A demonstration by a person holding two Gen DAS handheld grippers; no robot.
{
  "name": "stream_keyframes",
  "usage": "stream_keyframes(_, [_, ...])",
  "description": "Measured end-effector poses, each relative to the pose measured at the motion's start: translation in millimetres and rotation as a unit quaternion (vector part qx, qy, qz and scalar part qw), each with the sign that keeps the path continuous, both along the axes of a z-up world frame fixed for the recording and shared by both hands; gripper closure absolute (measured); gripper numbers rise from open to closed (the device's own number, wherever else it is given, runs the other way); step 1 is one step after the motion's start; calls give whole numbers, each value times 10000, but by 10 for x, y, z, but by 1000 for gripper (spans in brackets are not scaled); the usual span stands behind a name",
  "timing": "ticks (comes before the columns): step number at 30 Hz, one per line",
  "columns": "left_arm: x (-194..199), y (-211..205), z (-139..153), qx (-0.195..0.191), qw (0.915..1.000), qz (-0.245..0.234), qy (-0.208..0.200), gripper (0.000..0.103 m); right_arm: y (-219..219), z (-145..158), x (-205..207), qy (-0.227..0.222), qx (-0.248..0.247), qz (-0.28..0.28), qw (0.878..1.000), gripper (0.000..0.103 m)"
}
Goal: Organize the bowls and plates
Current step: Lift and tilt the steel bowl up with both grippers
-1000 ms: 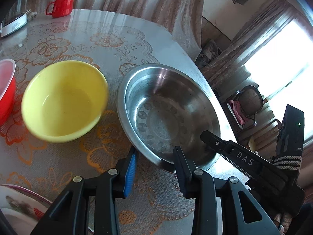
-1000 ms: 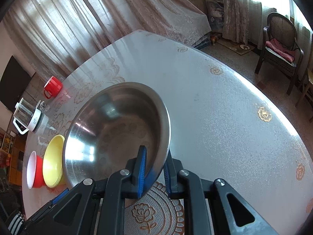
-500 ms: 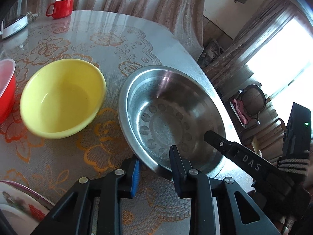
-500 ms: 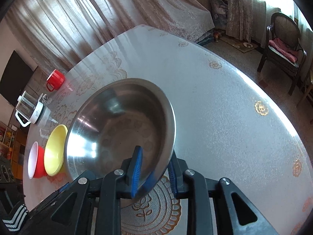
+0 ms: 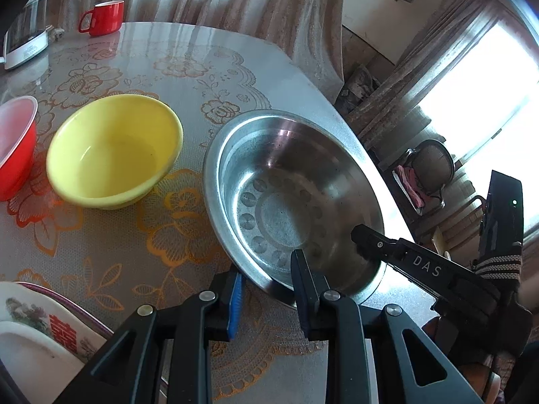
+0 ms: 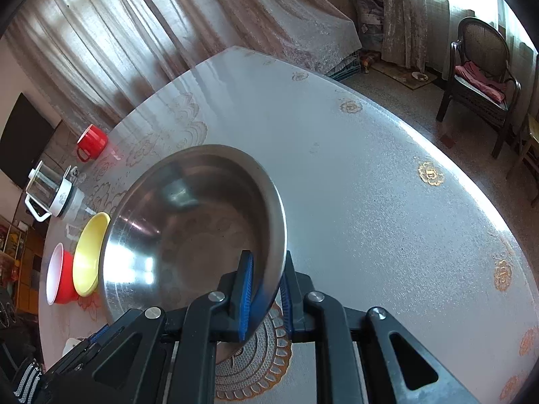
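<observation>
A steel bowl [image 5: 289, 198] sits on the table to the right of a yellow bowl [image 5: 114, 148] and a red bowl [image 5: 15, 148]. My left gripper [image 5: 266, 289] is open, its jaws straddling the steel bowl's near rim without gripping. My right gripper [image 6: 266, 289] is open around the steel bowl's [image 6: 188, 232] rim, its fingers spread either side of it; it also shows in the left wrist view [image 5: 363, 235]. The yellow bowl [image 6: 87, 256] and red bowl [image 6: 59, 274] stand to its left.
A decorated plate [image 5: 37, 330] lies at the near left. A red mug [image 5: 104, 17] and a glass kettle [image 5: 25, 33] stand at the far side. The table edge [image 6: 471, 181] runs on the right, with a chair [image 6: 478, 64] beyond.
The steel bowl has come down from a tilt to rest on the table. My right gripper has opened from its grip on the rim. My left gripper has closed in on the bowl's near rim.
</observation>
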State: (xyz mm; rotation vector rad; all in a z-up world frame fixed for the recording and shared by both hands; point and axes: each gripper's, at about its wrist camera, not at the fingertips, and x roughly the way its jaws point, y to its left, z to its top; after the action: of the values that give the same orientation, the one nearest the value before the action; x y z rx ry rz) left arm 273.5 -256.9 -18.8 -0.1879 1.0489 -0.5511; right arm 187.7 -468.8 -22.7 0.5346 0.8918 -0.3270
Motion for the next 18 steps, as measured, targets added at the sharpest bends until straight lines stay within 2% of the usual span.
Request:
stream_keyframes(5, [-44, 44, 13, -35, 10000, 7, 32, 76, -6, -41, 23, 28, 132, 110, 9998, 81])
stream_keyframes(12, [-95, 153, -11, -136, 9998, 14, 112, 76, 54, -22, -81, 107, 101, 79, 9999, 87])
stream_keyframes(14, [-98, 166, -27, -97, 9998, 16, 145, 71, 47, -15, -132, 100, 149, 110, 9998, 87])
stream_keyframes(18, [-54, 183, -33, -103, 9998, 85, 157, 68, 52, 1, -147, 48, 63, 148, 9999, 87])
